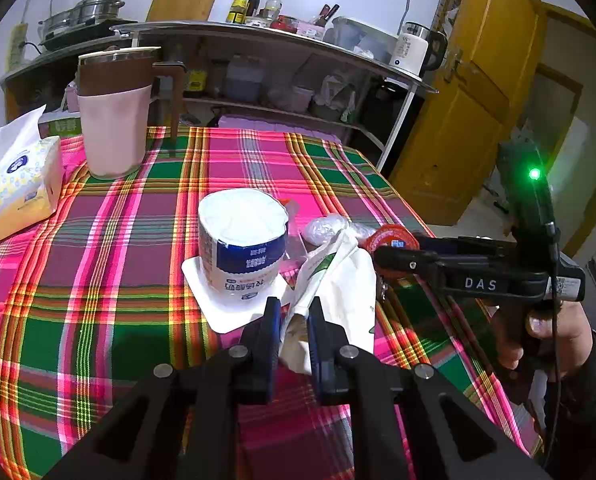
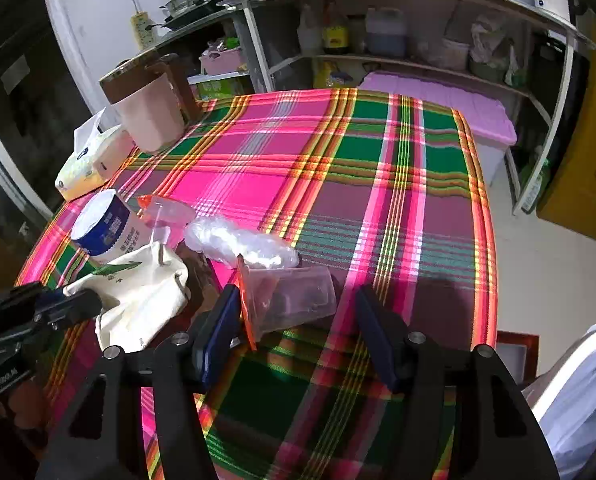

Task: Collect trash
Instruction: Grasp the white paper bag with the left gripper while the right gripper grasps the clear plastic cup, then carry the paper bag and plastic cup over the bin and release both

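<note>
My left gripper (image 1: 294,316) is shut on the near end of a crumpled white paper wrapper (image 1: 345,280) that lies on the plaid tablecloth (image 1: 118,280). The right wrist view shows the same wrapper (image 2: 146,292) at left, with the left gripper (image 2: 70,304) on it. My right gripper (image 2: 296,292) is open and straddles a clear plastic cup (image 2: 301,300) lying on its side, its red lid (image 2: 244,304) close to the left finger. An upturned white cup with a blue label (image 1: 242,240) and a ball of clear plastic film (image 2: 238,244) lie just beyond.
A pink jug with a brown lid (image 1: 114,120) and a tissue pack (image 1: 14,188) stand at the far left of the table. Metal shelves (image 1: 278,40) run behind it. A white bin with a plastic liner (image 2: 577,392) sits off the table's right edge.
</note>
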A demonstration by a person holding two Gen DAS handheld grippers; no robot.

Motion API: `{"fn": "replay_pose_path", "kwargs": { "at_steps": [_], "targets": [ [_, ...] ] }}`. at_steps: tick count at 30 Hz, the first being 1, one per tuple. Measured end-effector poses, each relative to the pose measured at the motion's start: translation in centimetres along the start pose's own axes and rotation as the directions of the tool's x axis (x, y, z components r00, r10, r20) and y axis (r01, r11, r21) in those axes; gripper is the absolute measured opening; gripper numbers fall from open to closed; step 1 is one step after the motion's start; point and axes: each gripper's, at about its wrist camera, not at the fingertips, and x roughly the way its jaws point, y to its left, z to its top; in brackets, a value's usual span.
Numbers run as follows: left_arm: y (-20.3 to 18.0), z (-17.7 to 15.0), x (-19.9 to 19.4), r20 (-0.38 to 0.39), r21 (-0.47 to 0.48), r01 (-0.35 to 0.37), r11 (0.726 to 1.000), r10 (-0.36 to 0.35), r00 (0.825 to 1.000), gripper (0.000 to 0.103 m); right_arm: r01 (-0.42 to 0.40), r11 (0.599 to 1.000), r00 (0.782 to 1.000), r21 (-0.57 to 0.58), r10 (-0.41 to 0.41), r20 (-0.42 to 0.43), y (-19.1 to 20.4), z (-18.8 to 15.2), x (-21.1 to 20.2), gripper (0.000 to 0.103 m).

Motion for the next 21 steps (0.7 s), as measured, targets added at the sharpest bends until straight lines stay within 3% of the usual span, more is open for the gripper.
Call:
{"fn": "replay_pose_path", "kwargs": {
  "at_steps": [2, 21],
  "targets": [
    [-0.2, -0.1, -0.1, 0.000, 0.006, -0.003, 1.000, 0.003, 1.000, 0.013, -0.013, 1.000, 1.000, 0.019, 0.013, 0.004, -0.1, -0.1, -0.1, 0.042],
    [-4.2, -2.3, -2.6, 0.014, 0.008, -0.020, 1.000, 0.020, 1.000, 0.006, -0.005, 0.998, 0.997, 0.056, 0.000, 0.080, 1.0, -3.9, -6.7, 0.042]
  ]
}}
